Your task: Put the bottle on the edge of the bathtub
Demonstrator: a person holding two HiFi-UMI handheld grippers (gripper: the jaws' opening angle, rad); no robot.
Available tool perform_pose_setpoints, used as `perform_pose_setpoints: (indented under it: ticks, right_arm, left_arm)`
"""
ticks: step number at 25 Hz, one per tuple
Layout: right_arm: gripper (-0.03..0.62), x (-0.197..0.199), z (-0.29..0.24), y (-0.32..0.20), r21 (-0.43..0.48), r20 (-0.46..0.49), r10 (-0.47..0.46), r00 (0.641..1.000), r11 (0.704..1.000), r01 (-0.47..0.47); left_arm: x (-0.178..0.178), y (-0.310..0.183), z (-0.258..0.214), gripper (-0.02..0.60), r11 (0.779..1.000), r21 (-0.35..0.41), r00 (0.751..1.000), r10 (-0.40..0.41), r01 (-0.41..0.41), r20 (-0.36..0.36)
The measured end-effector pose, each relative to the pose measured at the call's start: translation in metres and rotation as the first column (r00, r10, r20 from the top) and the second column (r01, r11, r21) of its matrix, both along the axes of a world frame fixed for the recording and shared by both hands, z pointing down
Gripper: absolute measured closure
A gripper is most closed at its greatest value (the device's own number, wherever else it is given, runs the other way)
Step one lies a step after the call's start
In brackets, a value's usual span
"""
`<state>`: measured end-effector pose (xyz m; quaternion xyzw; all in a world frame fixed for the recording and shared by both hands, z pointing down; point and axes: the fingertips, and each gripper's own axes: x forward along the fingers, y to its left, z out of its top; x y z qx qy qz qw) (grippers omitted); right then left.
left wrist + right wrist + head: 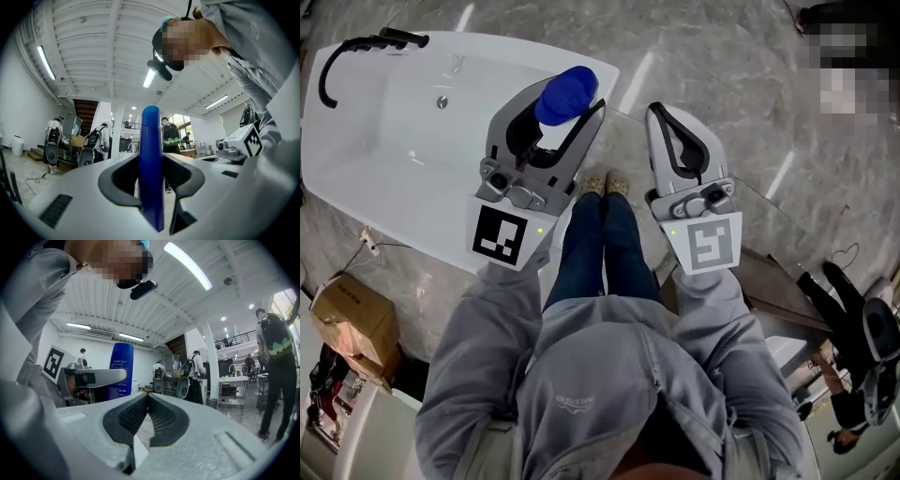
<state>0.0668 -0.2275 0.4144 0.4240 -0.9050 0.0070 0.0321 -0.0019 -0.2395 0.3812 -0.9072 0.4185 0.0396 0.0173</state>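
Note:
A blue bottle (564,91) is clamped upright between the jaws of my left gripper (572,112), held over the near right corner of the white bathtub (389,220). In the left gripper view the bottle (151,154) fills the gap between the pads. My right gripper (662,114) is shut and empty, held over the floor to the right of the tub. In the right gripper view its ribbed pads (159,416) meet, and the bottle (121,369) shows to the left. Both grippers point upward, towards the ceiling.
A black faucet and hose (356,49) sit at the tub's far left end. A cardboard box (354,319) stands on the floor by the tub's near side. A low platform (783,286) lies to the right. Several people with backpacks (96,140) stand across the room.

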Motion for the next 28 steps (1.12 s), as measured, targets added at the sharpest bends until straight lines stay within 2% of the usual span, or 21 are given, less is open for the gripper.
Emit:
perform_pose_setpoints:
  ticks: [10,16,28]
  right_arm:
    - [0.592,-0.003,0.039,-0.013,0.023,-0.002,-0.005,1.000,1.000,0.005]
    - [0.592,-0.006,0.069,-0.028,0.019,-0.011,-0.006,1.000,1.000,0.006]
    - [0.592,-0.008,0.127,-0.052,-0.004,-0.034,0.000,0.999,1.000,0.000]
  left_arm:
    - [0.003,-0.016,0.046,0.426,1.000,0.029,1.000,0.001,-0.001,0.019]
    - [0.004,-0.030,0.075,0.426,1.000,0.019,1.000,0.011,-0.011,0.007]
    - [0.006,-0.058,0.141,0.426,1.000,-0.005,0.999,0.022,-0.022,0.040]
